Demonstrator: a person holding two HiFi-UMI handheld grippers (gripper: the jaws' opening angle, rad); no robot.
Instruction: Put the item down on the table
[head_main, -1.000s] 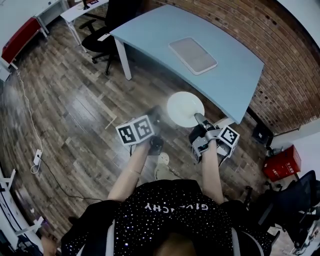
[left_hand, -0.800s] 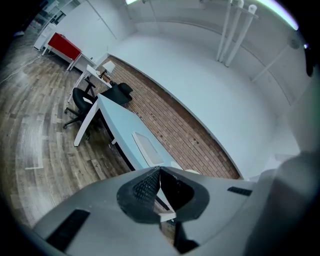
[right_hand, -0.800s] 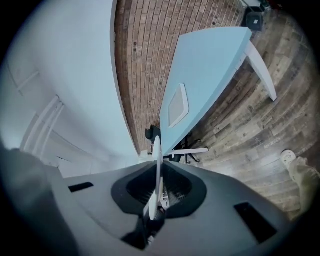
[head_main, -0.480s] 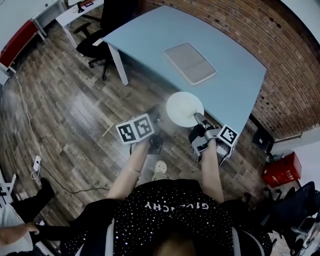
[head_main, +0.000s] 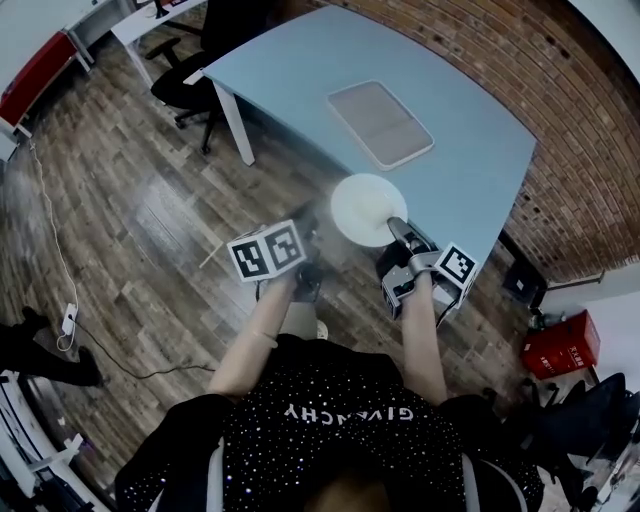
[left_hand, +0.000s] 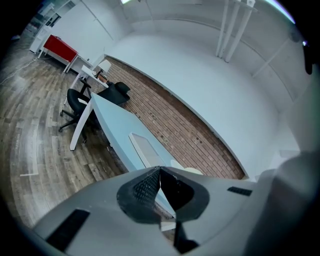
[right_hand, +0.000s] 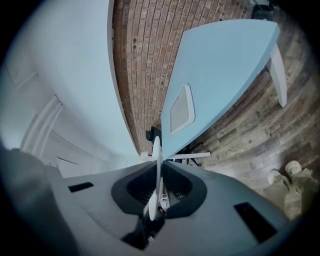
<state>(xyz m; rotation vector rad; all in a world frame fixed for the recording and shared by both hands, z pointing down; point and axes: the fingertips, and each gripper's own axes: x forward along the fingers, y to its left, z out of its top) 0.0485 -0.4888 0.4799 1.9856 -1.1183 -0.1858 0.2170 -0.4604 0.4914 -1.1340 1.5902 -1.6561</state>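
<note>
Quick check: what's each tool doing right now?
Left tool: closed, nothing in it.
Right tool: closed on the rim of the white plate.

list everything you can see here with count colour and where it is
table: one, light blue, ahead, against the brick wall
tray: one, grey with a pale rim, on the table
plate: one, white, held by its edge, by the table's near edge
office chair: one, black, at the table's left end
red cabinet: one, far left
red box: one, floor at right
left claw: one, grey, shut, empty
right claw: one, grey, shut on the plate
</note>
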